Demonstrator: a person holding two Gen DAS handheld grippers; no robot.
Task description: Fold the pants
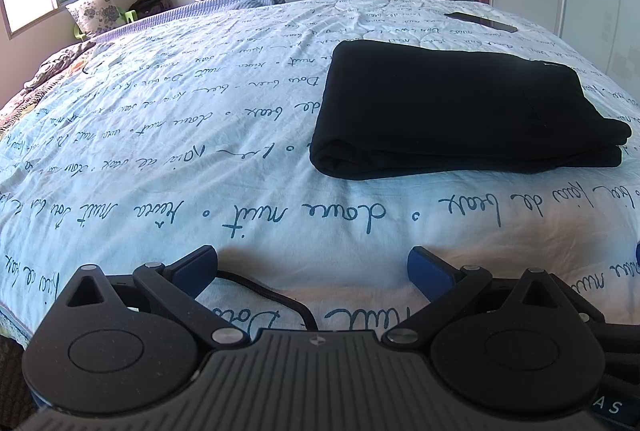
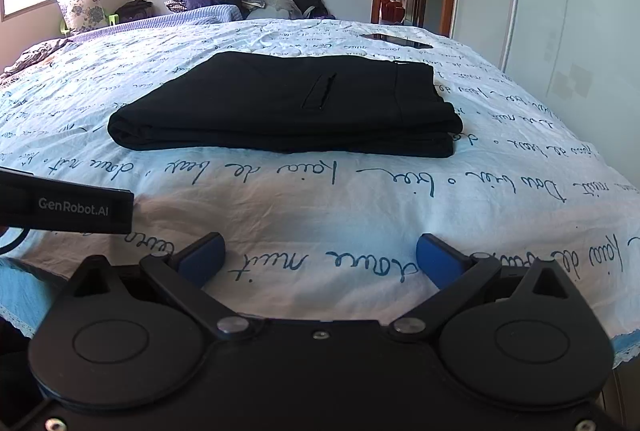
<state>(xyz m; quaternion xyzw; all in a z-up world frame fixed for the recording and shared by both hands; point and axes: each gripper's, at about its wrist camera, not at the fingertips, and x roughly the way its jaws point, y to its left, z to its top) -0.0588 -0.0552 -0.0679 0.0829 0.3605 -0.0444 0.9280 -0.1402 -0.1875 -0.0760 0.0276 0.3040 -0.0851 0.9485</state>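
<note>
We judge the folding itself to be done: the black pants [image 2: 280, 103] lie as a compact rectangular stack, layered edges facing us, a welt pocket showing on top, in the middle of the bed [image 2: 360, 215] with its script-printed sheet. What seems left is at most a tidy-up, such as squaring the slightly bulging right corner of the stack, or leaving the bundle alone.

Our left gripper [image 1: 312, 267] sits low near the bed's near edge, well apart from the pants [image 1: 460, 107], which lie ahead and to its right. Its blue fingers [image 1: 196, 267] are spread wide and hold nothing. Our right gripper [image 2: 320, 257] is likewise drawn back near the edge, pointing straight at the stack, fingers [image 2: 202, 255] released and empty. A dark flat thing beyond the pants, probably a phone [image 2: 396, 41], rests on the sheet; we cannot be sure at this angle.
</note>
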